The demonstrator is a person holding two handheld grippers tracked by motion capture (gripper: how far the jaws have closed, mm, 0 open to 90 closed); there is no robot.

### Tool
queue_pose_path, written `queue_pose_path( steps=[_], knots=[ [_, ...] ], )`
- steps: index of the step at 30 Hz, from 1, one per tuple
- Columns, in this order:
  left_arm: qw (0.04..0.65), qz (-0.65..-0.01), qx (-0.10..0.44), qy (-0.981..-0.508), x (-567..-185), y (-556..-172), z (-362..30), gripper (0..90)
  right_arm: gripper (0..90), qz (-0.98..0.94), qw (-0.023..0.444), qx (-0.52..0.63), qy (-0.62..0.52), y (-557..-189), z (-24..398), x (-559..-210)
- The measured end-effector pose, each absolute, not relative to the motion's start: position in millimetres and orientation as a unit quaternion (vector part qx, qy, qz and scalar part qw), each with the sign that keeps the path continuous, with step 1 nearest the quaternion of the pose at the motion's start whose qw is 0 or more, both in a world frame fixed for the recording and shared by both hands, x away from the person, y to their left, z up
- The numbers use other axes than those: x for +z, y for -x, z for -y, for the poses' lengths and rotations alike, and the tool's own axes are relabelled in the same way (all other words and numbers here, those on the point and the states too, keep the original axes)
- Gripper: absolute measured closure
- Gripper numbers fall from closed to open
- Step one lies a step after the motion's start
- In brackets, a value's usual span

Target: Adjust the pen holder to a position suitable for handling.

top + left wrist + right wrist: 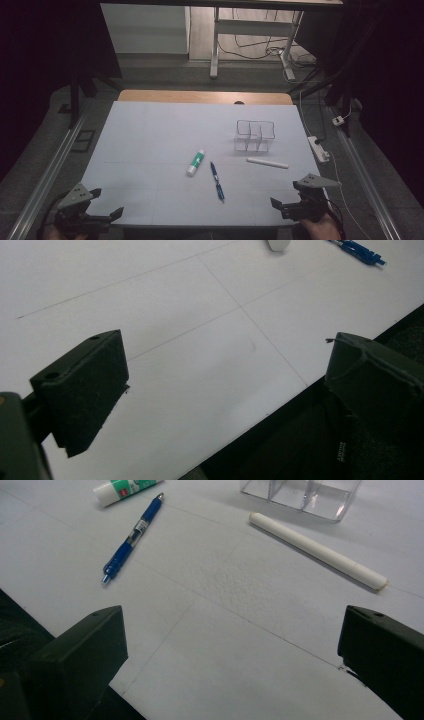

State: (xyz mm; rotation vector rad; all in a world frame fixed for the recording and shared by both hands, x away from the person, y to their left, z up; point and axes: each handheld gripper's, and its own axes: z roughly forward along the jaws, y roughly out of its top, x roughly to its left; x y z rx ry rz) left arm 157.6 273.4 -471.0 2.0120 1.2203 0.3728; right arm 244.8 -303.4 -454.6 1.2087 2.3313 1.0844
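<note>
On the white table sheet (150, 150) lie a white and green glue stick (196, 162), a blue pen (217, 181) and a white marker (267, 163). A clear divided holder (255, 136) stands behind the marker. My left gripper (107, 204) hangs open over the near left corner, nothing between its jaws. My right gripper (286, 194) is open at the near right edge. In the right gripper view the blue pen (131, 539), the white marker (318, 550), the glue stick (127, 490) and the holder (300, 492) lie ahead of the open gripper (235, 650). The left gripper view shows the pen (357, 250) far off beyond the open gripper (225, 375).
The wooden table edge (205, 96) shows behind the sheet. A power strip (318, 148) and cables lie on the floor to the right. Metal rails (47, 170) run along both sides. A desk frame (250, 35) stands farther back.
</note>
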Motion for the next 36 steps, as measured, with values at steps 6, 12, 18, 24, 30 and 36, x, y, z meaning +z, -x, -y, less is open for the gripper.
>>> queue_pose_path(
  steps=[6,12,18,24,30,36],
  knots=[
    [0.37,-0.476,0.144,-0.784,-471.1,-157.8,-273.4,4.0,0.0,-0.81,0.146,0.383,-0.419,-245.0,304.0,-454.5],
    [0.372,-0.476,0.144,-0.784,-471.2,-157.8,-273.8,4.0,0.9,-0.809,0.146,0.386,-0.419,-244.9,304.7,-453.6],
    [0.373,-0.478,0.143,-0.782,-471.3,-157.8,-274.2,4.0,0.0,-0.813,0.149,0.394,-0.402,-245.5,299.3,-449.1],
    [0.373,-0.481,0.141,-0.781,-471.6,-158.1,-274.3,4.1,0.0,-0.807,0.138,0.412,-0.401,-250.0,295.7,-450.5],
    [0.371,-0.482,0.14,-0.782,-471.7,-158.6,-274.6,4.1,0.0,-0.807,0.143,0.415,-0.395,-255.9,291.3,-449.8],
    [0.37,-0.485,0.137,-0.78,-471.8,-159.0,-274.9,3.9,0.0,-0.805,0.144,0.411,-0.402,-263.0,284.6,-449.5]
  ],
)
